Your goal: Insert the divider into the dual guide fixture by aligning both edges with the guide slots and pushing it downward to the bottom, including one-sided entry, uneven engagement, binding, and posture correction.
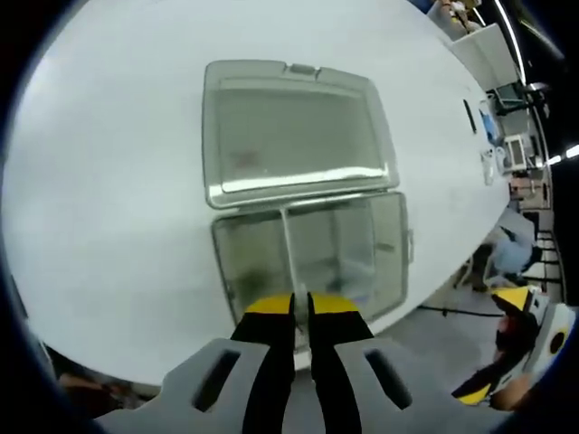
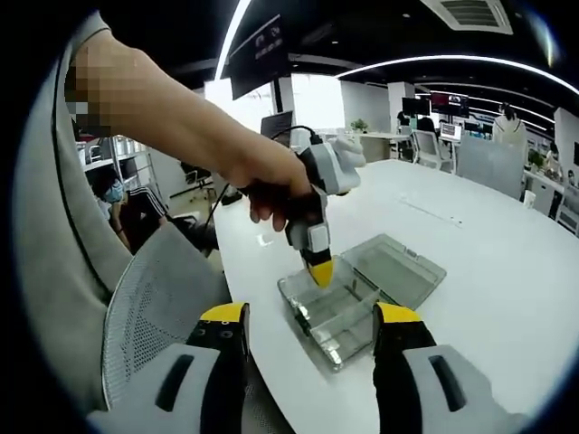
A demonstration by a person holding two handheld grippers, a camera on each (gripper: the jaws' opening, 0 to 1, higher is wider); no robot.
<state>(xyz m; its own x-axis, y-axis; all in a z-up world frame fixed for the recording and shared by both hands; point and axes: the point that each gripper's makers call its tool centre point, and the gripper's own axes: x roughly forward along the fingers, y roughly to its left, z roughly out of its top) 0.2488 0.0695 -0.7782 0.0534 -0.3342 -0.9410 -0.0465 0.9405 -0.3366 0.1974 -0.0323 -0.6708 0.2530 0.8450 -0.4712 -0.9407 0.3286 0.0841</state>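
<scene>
On the broad white table (image 1: 109, 208) sits a clear plastic compartment box (image 1: 312, 253) with its hinged transparent lid (image 1: 294, 131) thrown fully open and lying flat on the tabletop beyond it. In the left gripper view the left gripper (image 1: 301, 312), black-jawed with yellow tips, is poised right over the near edge of the box, its jaws drawn almost together with only a thin slit between them; a thin clear divider panel (image 1: 288, 249) stands upright in the box, running from that slit toward the hinge, and its near end seems to sit between the jaw tips, though I cannot tell for certain that it is pinched there. The box shows a few clear partitions across its inside, and the divider looks seated in the left part of it. From the right gripper view, the same left gripper (image 2: 317, 271) points steeply down into the box (image 2: 339, 316), held in a person's hand (image 2: 271, 185) with the bare forearm reaching in from the left. The right gripper (image 2: 309, 339) hangs back from the table edge, well apart from the box, its two yellow-tipped jaws spread wide with nothing between them. A grey mesh office chair (image 2: 158, 298) stands just beside the table's near edge.
</scene>
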